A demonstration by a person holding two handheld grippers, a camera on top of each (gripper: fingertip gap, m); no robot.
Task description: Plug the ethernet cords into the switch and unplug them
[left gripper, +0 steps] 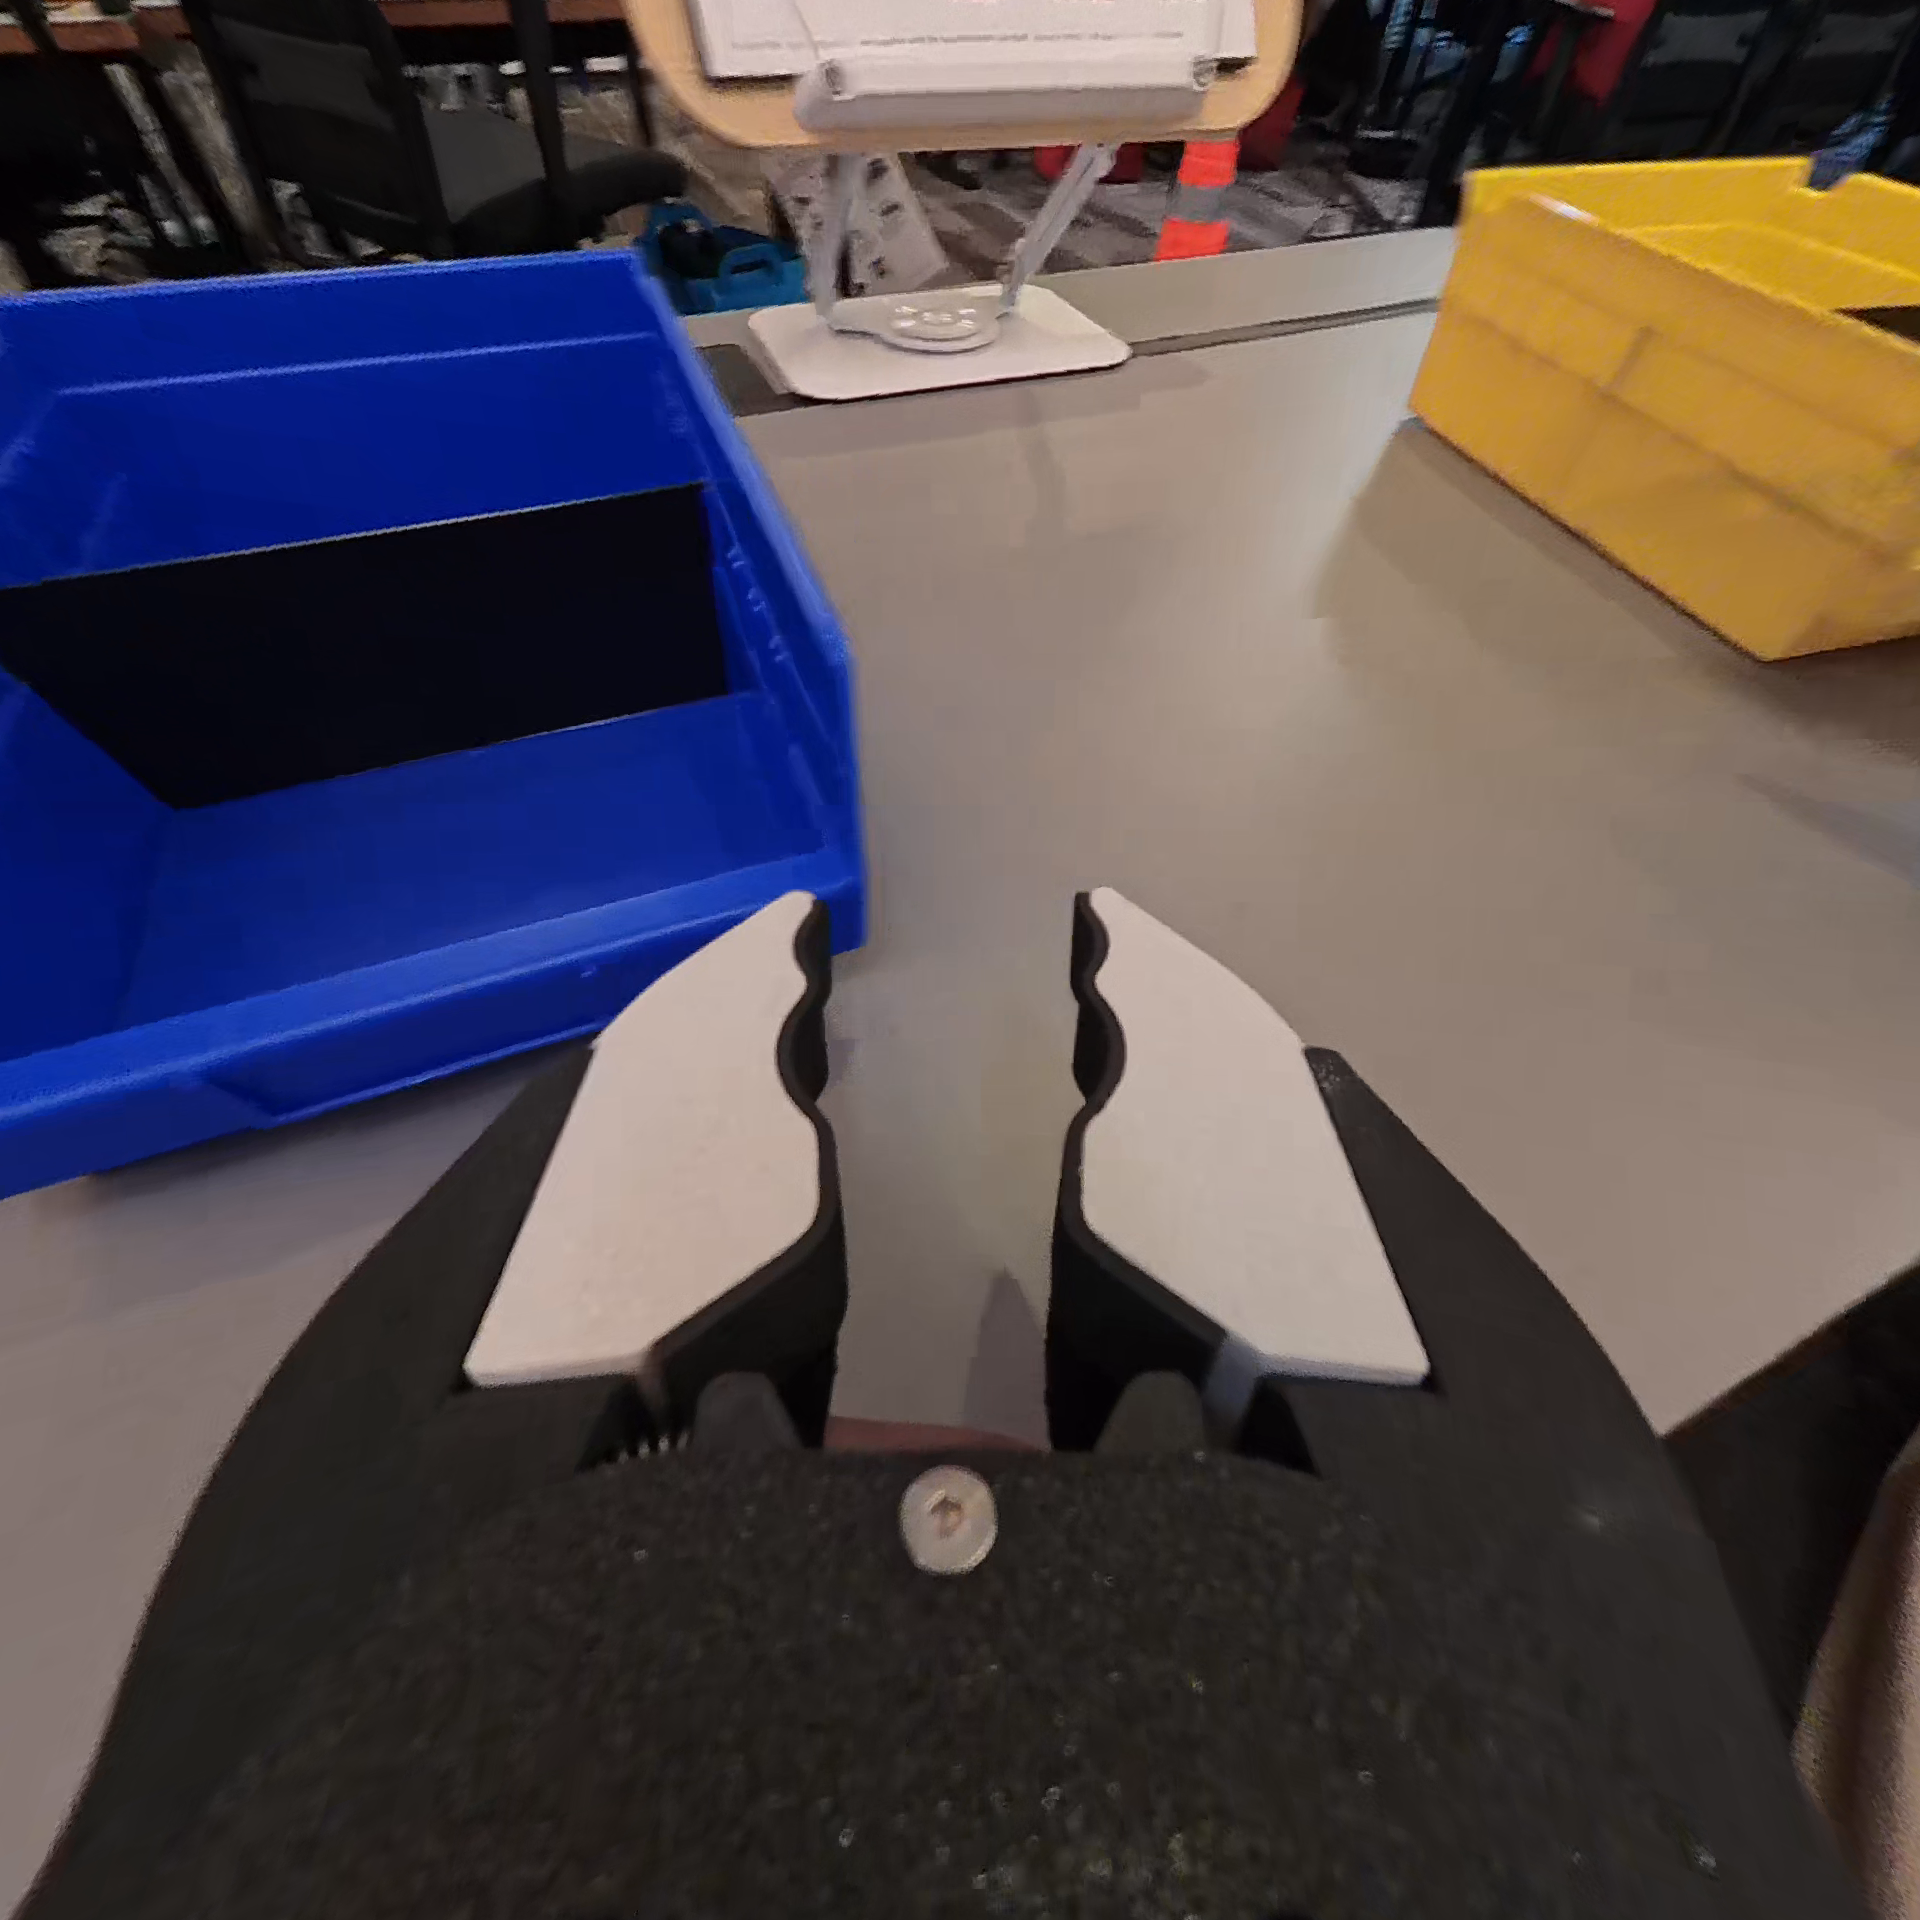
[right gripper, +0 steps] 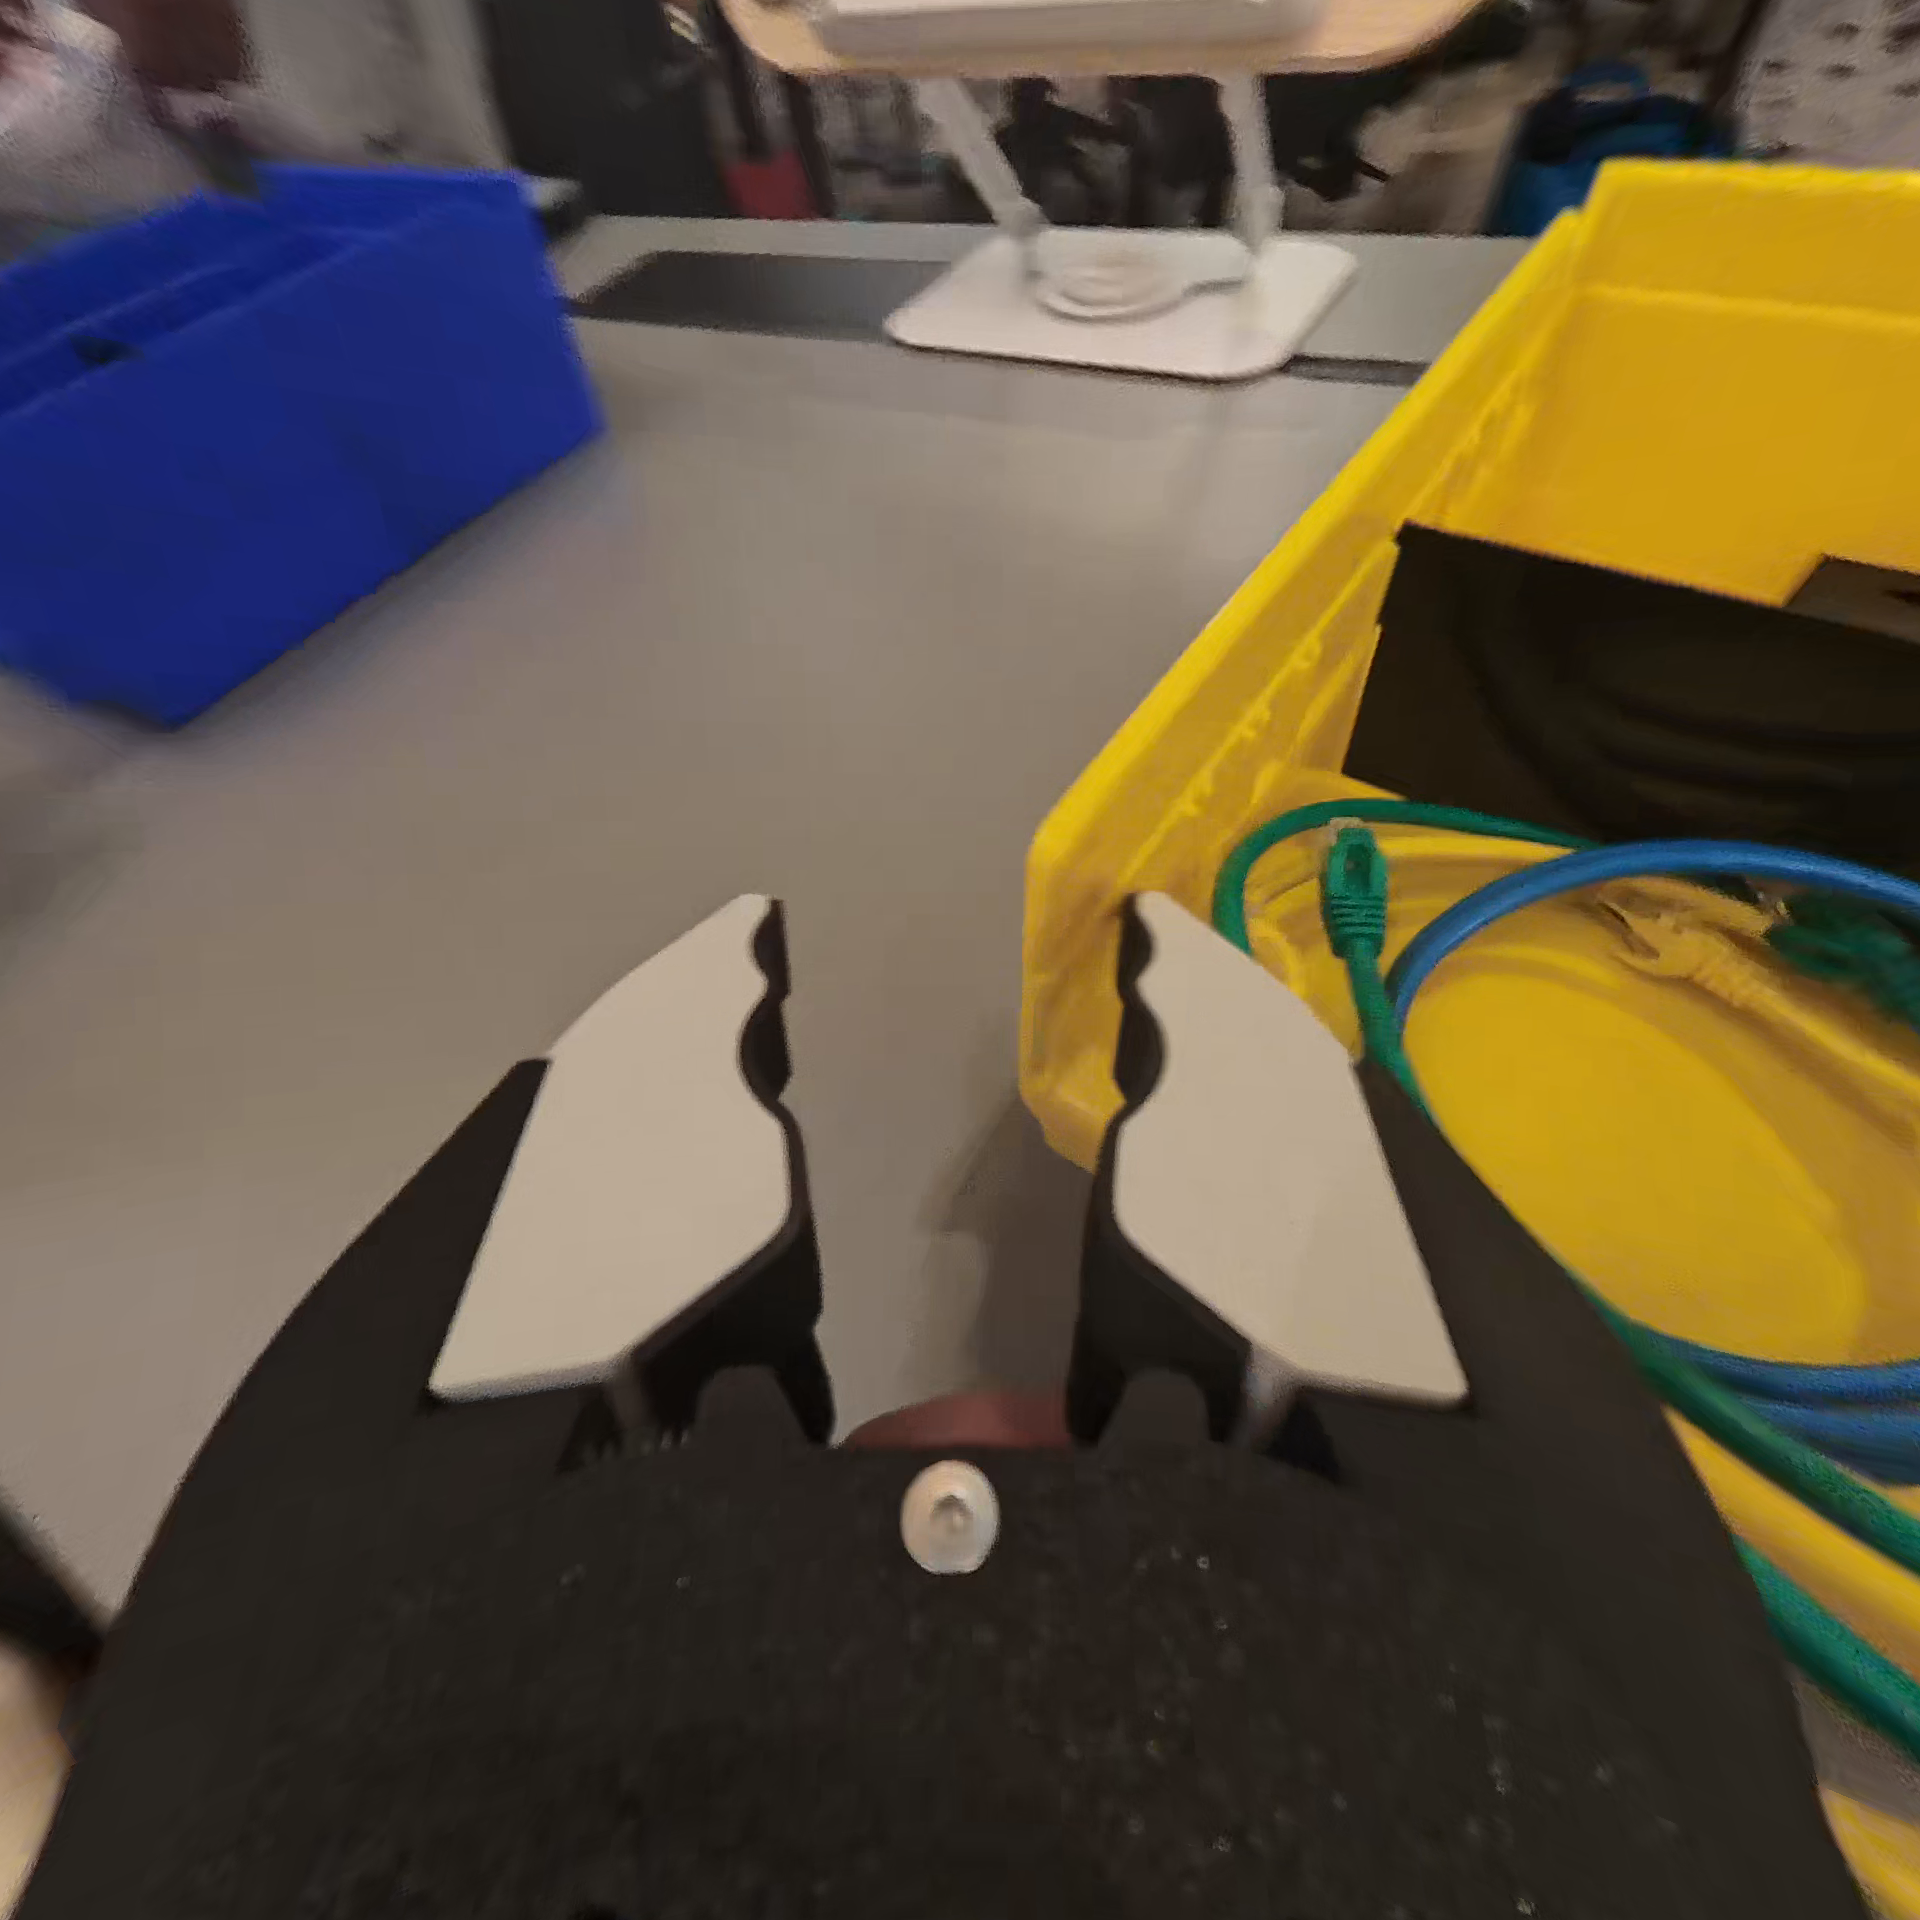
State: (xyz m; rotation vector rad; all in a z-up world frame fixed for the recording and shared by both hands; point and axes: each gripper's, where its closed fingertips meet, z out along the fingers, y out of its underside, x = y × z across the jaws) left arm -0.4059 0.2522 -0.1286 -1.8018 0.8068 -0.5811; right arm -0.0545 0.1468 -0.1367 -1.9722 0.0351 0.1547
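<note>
Both grippers are hovering over the grey table (left gripper: pixel 1247 727) with nothing between their fingers. The left gripper (left gripper: pixel 951 914) is holding its jaws parted and empty, its tips sitting just beside the near corner of the blue bin (left gripper: pixel 416 914) at 10 o'clock in the left wrist view; that bin is showing only a black divider and a bare floor. The right gripper (right gripper: pixel 951 914) is likewise spread and empty, its right finger (right gripper: pixel 1247 1143) overlapping the near corner of the yellow bin (right gripper: pixel 1143 883) at 2 o'clock, probably staged there for reaching the cords. The green cord (right gripper: pixel 1361 997) and the blue cord (right gripper: pixel 1662 862) are lying coiled inside the yellow bin, the green plug (right gripper: pixel 1354 883) pointing upward near the bin wall. A dark box (right gripper: pixel 1610 707) is sitting farther back in that bin at 2 o'clock; whether it is the switch cannot be told, since motion blur is softening it and the frame edge is cutting it off. The cords are also running out of frame at 4 o'clock. A white stand (right gripper: pixel 1122 301) is sitting at 12 o'clock, its top cropped.
</note>
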